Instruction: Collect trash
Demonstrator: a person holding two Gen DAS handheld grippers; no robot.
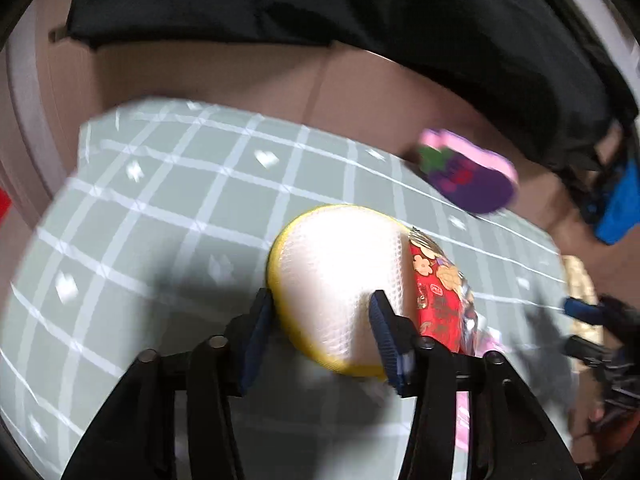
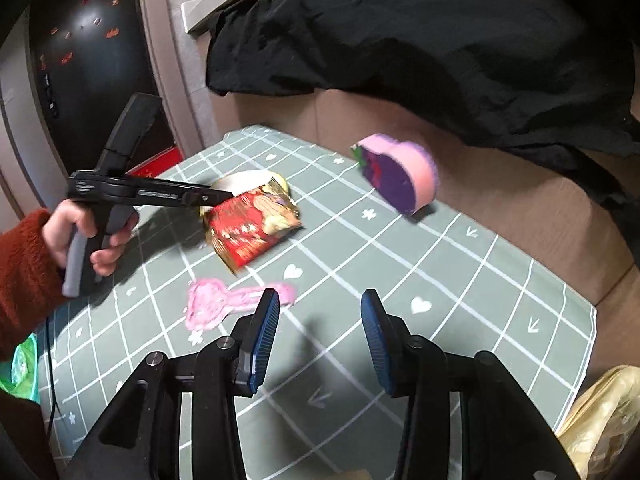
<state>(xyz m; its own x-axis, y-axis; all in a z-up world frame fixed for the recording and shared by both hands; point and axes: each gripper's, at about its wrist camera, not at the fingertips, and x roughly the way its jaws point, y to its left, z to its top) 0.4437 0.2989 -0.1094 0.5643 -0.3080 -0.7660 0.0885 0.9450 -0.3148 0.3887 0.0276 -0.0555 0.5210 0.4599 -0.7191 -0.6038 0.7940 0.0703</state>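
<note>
Left gripper (image 1: 320, 312): jaws clenched on round yellow-rimmed sponge (image 1: 340, 280) with white mesh face; held above green checked tablecloth (image 1: 180, 200).

Red snack wrapper (image 1: 440, 304): pressed against sponge's right side; whether caught in the jaws or only carried along, cannot tell. Seen from right wrist as crumpled red-and-gold foil hanging off the left tool's tip, clear of the cloth.

Right gripper (image 2: 320, 320): jaws released, nothing between them; low over the cloth, near pink flat wrapper (image 2: 224, 304).

Eggplant sponge (image 2: 396, 176): purple and pink, near far edge of cloth, well apart from both tools.

Risks, judged:
- Wrapper slipping free in transit, owing to thin foil and uncertain purchase.
- Sponge carried to the bin along with the trash, owing to shared grip.
- Pink wrapper lying flat: pads likely to slide over it, or to pinch the cloth instead.

Containers:
- Yellow plastic bag (image 2: 600, 420): beside table at lower right; contents not visible.
- Green bin (image 2: 22, 364): partly visible at lower left edge; contents unclear.
- Cardboard box (image 2: 500, 200): behind table, draped with black cloth (image 2: 440, 40); interior hidden.
</note>
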